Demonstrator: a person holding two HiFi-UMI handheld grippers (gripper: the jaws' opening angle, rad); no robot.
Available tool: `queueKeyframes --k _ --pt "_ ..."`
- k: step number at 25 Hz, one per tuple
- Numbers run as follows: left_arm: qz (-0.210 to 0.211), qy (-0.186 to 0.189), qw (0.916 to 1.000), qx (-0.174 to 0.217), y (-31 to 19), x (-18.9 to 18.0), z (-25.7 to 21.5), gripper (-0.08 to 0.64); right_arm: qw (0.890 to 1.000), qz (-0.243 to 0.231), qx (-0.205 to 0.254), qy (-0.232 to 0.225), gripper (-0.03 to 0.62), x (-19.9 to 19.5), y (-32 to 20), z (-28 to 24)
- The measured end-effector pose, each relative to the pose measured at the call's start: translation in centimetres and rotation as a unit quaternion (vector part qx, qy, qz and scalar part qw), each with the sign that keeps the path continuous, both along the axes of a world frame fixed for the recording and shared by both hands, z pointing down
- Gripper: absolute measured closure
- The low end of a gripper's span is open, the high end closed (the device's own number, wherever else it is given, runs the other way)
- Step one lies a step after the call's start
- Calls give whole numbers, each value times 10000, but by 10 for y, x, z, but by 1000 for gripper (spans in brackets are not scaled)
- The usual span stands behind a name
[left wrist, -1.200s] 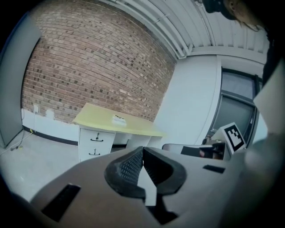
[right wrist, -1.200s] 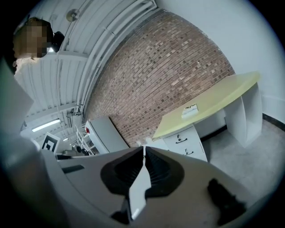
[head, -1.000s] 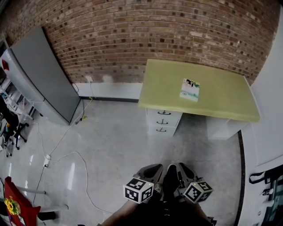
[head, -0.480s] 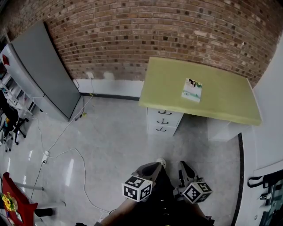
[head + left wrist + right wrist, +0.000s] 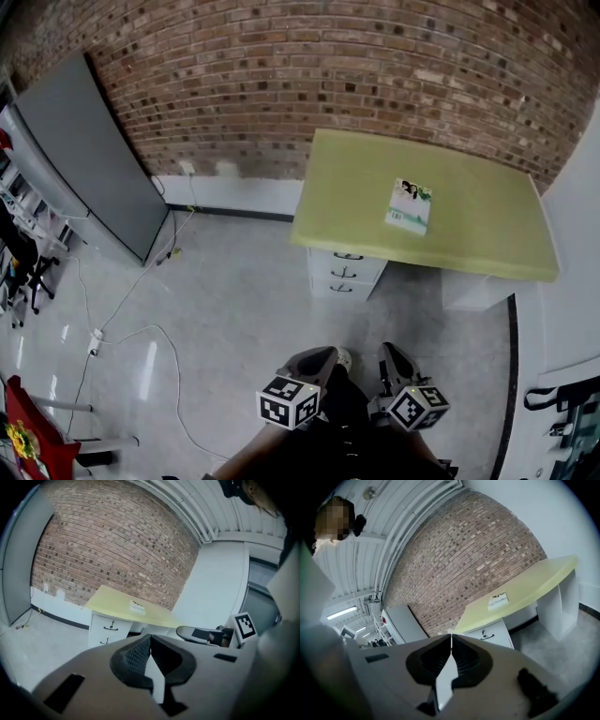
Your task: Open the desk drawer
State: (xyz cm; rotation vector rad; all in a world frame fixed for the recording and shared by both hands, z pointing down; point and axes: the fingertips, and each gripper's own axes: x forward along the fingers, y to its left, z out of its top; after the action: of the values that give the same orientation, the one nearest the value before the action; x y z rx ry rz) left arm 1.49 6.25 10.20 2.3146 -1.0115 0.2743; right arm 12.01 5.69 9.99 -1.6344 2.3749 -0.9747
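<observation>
Moved nearer the desk (image 5: 469, 211) than a second ago, across open floor (image 5: 234, 300). Carrying left gripper (image 5: 150, 637) and right gripper (image 5: 451, 637) pressed together, empty. Facing the desk drawer (image 5: 346, 255), shut under the desk's left front edge, well apart.

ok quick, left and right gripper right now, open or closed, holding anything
left gripper: closed, jaws together, nothing held.
right gripper: closed, jaws together, nothing held.
</observation>
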Motion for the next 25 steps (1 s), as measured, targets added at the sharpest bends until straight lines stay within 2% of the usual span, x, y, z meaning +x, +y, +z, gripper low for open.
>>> queueKeyframes --k 4,8,12,18,25 --pt "-5 -13 10000 7 -34 8 1 549 9999 18 -68 71 578 9 -31 -3" --pt "-171 -3 9999 25 -72 10 3 549 9993 109 -297 -218 578 20 -56 5" --pt "-249 -40 9997 43 -104 10 7 549 9997 -136 -186 -25 578 23 -87 10" --pt "-311 -164 9994 -52 -137 12 18 549 9994 -335 -76 -100 578 22 -130 11" --pt "-388 -245 9989 -81 -171 12 22 549 9990 -332 -293 -25 578 27 -165 27"
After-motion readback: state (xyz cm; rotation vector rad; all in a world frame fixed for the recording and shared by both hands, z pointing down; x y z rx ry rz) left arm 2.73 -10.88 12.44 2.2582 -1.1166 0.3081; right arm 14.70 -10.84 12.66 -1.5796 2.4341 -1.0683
